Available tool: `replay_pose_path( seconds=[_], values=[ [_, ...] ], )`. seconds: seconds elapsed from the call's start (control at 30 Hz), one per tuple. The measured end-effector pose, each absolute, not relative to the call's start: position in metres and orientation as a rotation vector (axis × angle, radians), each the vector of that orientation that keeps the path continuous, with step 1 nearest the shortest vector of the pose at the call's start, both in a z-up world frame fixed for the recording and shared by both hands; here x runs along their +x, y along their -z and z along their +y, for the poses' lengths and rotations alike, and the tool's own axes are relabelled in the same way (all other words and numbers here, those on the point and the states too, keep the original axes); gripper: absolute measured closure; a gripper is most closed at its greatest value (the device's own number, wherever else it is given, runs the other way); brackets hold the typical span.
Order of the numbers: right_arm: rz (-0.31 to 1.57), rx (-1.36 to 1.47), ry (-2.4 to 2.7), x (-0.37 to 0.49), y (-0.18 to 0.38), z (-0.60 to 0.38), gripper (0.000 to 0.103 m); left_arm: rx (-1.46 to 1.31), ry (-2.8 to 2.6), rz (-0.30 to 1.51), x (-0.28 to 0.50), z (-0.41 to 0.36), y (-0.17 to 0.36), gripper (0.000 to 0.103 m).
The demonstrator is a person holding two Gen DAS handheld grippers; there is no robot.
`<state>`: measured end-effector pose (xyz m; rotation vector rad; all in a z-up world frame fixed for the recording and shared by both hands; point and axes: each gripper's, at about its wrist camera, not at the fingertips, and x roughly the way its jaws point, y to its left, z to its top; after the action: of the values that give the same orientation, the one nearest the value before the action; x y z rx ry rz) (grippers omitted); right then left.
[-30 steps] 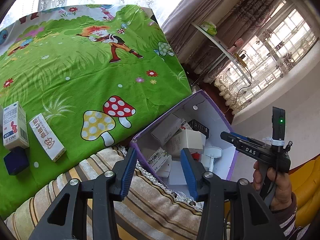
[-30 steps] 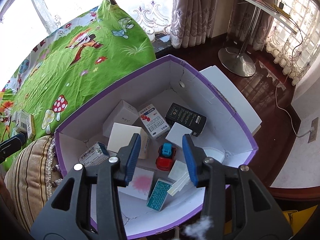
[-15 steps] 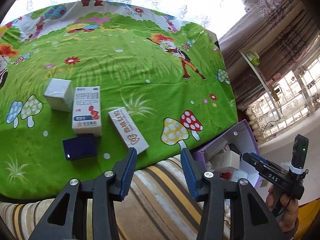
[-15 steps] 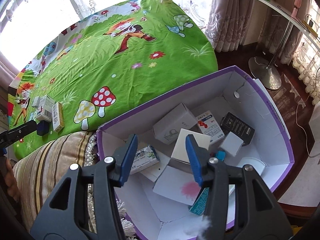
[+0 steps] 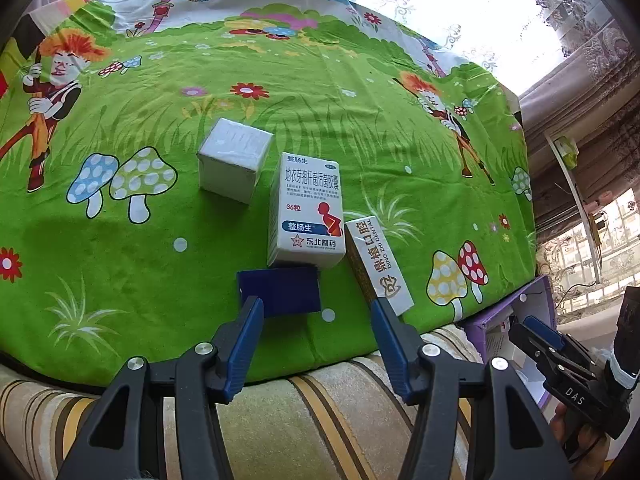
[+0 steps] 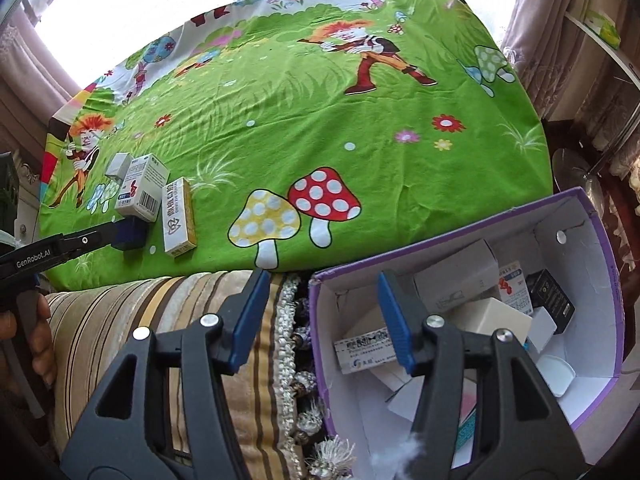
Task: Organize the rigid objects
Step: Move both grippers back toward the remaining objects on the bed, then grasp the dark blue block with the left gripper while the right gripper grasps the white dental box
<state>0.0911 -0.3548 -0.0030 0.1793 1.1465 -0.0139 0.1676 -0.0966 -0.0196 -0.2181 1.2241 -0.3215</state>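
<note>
On the green cartoon cloth (image 5: 360, 120) lie a white cube box (image 5: 234, 158), a white medicine box (image 5: 306, 210), a long white-and-gold box (image 5: 378, 264) and a dark blue box (image 5: 280, 290). My left gripper (image 5: 316, 312) hovers just short of the blue box, jaws opening, with nothing pressed between them. In the right wrist view the left gripper (image 6: 114, 236) has its tip right beside the blue box (image 6: 130, 232). My right gripper (image 6: 322, 284) hangs over the left rim of the purple box (image 6: 580, 248), which holds several small boxes. Its jaws are opening and empty.
A striped cushion (image 6: 160, 320) with a tasselled fringe (image 6: 296, 340) lies between the cloth and the purple box. Curtains (image 5: 580, 92) and a bright window stand behind. A metal stand base (image 6: 572, 168) sits on the dark floor at the right.
The left gripper swung from the purple box over to the boxes on the cloth. The right gripper slid left, from over the box's middle to its left rim. Both pairs of jaws widened.
</note>
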Motion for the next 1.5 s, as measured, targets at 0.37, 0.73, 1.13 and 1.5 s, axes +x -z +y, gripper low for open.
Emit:
replay_pose_path(
  seconds=[0.37, 0.73, 1.13, 1.5],
  values=[
    [1.185, 0.0, -0.153, 0.124, 0.015, -0.29, 0.04, -0.185, 0.276, 1.239, 0.178, -0.096, 0.032, 0.042],
    [1.218, -0.118, -0.25, 0.141, 0.026, -0.249, 0.04, -0.048, 0.278, 1.267, 0.186, -0.108, 0.048, 0.05],
    [1.232, -0.198, -0.29, 0.162, 0.037, -0.22, 0.04, -0.154, 0.215, 1.21, 0.187, -0.081, 0.041, 0.051],
    [1.253, -0.18, -0.274, 0.182, 0.053, -0.217, 0.069, -0.168, 0.245, 1.198, 0.185, -0.082, 0.04, 0.051]
  ],
)
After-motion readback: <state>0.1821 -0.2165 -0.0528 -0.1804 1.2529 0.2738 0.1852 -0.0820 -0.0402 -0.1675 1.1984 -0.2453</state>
